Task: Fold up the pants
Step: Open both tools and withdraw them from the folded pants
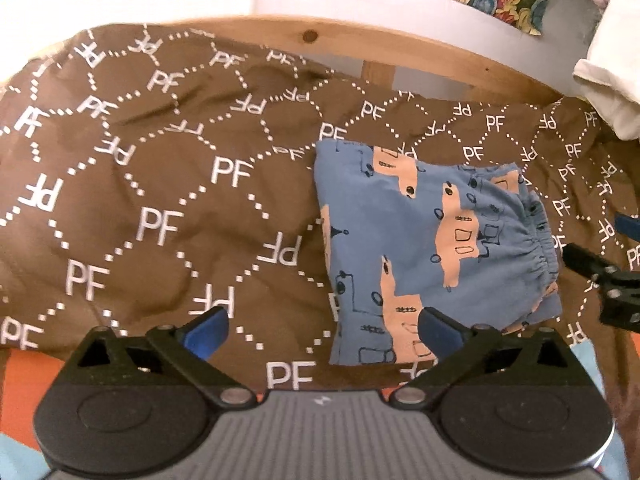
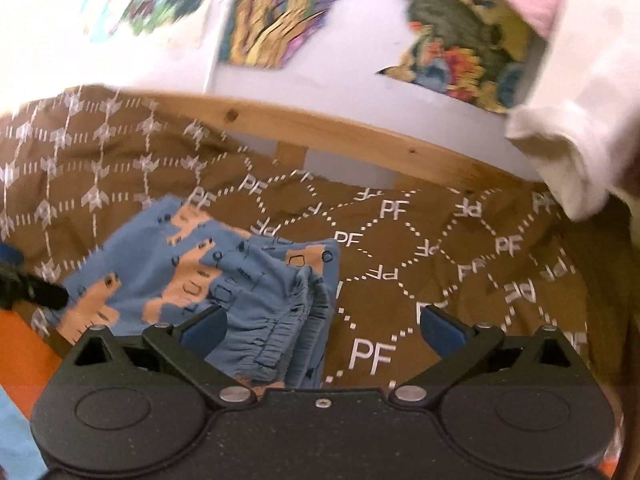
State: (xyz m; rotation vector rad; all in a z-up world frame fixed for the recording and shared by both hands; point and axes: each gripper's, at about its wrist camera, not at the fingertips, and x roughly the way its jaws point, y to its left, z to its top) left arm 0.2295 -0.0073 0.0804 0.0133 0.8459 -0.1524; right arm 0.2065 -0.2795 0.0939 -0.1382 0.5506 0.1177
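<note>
My right gripper (image 2: 322,330) sits at bottom center, jaws wide apart, nothing btwn them. Folded blue pants (image 2: 224,276) lie left of center on the brown PF-print cover (image 2: 460,248), waistband nearest me. Left gripper (image 2: 28,286) pokes in at left edge, w/ its tip at the pants' edge.

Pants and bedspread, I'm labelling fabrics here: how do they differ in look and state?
The pants are blue with peach drawings; the bedspread is brown with white PF lettering. The pants lie folded into a compact bundle; the bedspread lies spread out beneath them. Both look soft and wrinkled.
</note>
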